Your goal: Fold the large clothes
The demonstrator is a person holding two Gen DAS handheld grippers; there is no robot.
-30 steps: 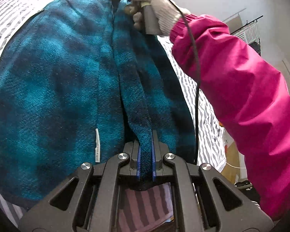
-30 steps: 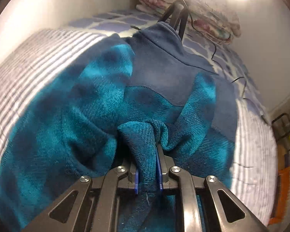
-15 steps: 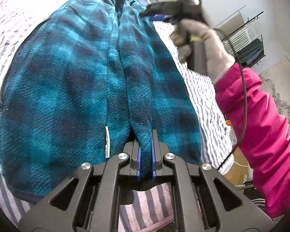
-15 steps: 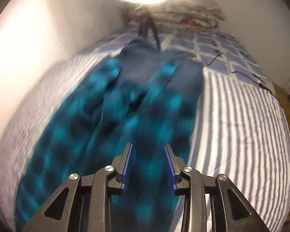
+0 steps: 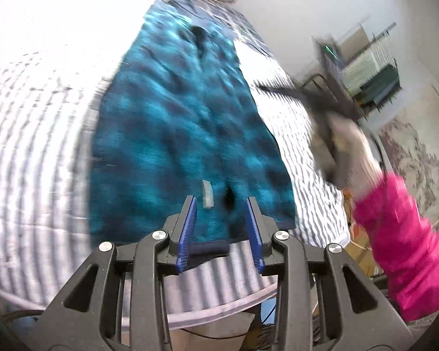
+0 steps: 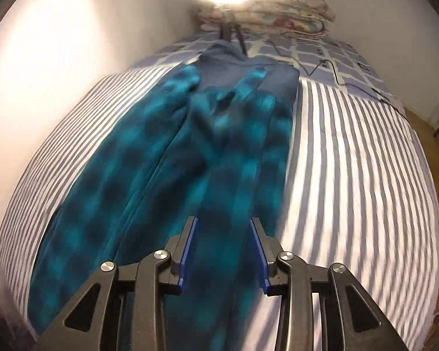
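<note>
We see the robe laid lengthwise along the middle of the bed, side panels turned inward so it forms a narrow strip ready for a crosswise fold. Our left gripper hangs above the hem near the foot edge, jaws spread wide, holding nothing; our right gripper likewise gapes empty above the fabric
</note>
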